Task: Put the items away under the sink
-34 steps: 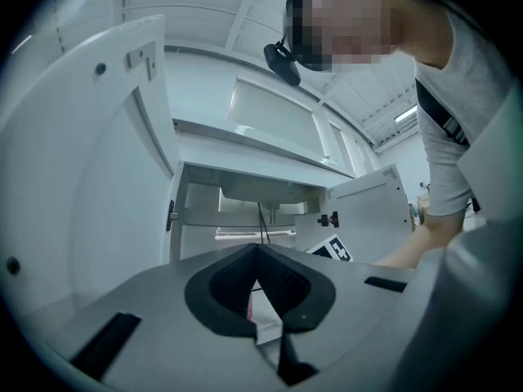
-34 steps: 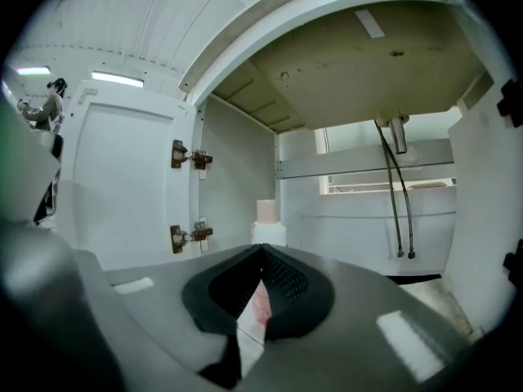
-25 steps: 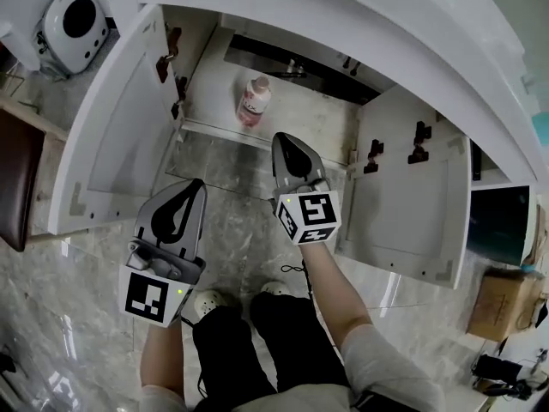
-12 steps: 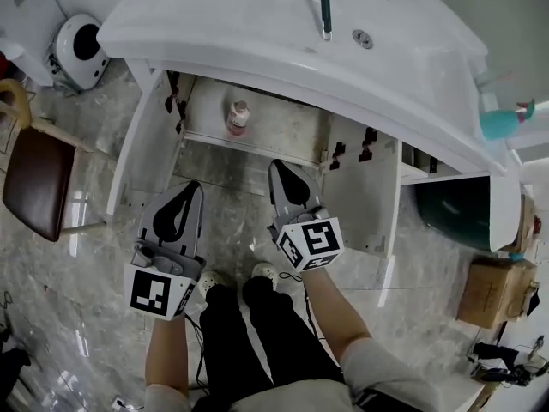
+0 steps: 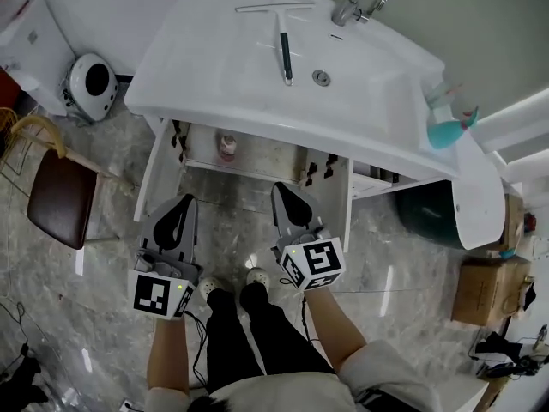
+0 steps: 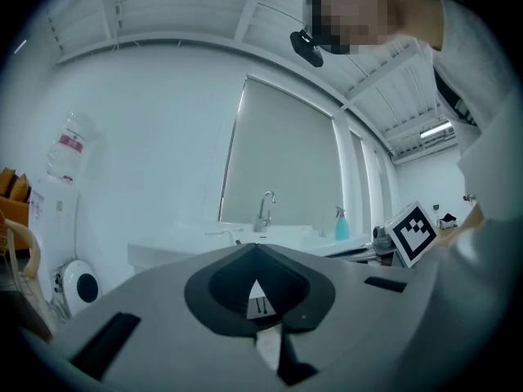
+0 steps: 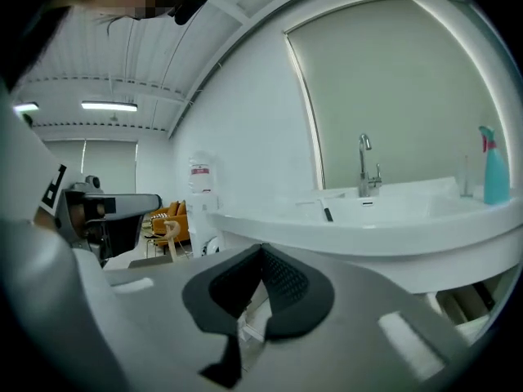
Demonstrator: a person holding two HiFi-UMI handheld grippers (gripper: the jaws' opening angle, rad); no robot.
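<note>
Raised well above cabinet level since a second ago, both hands together, with the view pulled back to take in the whole basin top.

Inside the open white under-sink cabinet: one small pink-and-white plastic bottle, standing toward the left of the cabinet floor, in the same spot as before and touched by nothing. On either side, two white doors swung outward, the left door and the right door.

In front of those doors, over the grey marbled floor and well apart from the bottle: the grey left gripper, jaws clenched together on nothing, and the grey right gripper, likewise pinched tight and empty. Borne out in both gripper views, with black pads meeting at the tips and only the room beyond.

Above the cabinet, in the white moulded sink basin: a squeegee with a pale blade and dark handle, lying just beside the round metal drain, below the chrome tap at the far rim. At the right end of the white counter, a clear spray bottle partly filled with teal liquid.

Further out: a brown-seated chair at the left, a white rounded appliance with a black circular face behind it, a dark green tub beneath the counter's right end, and a cardboard box near the right edge.
</note>
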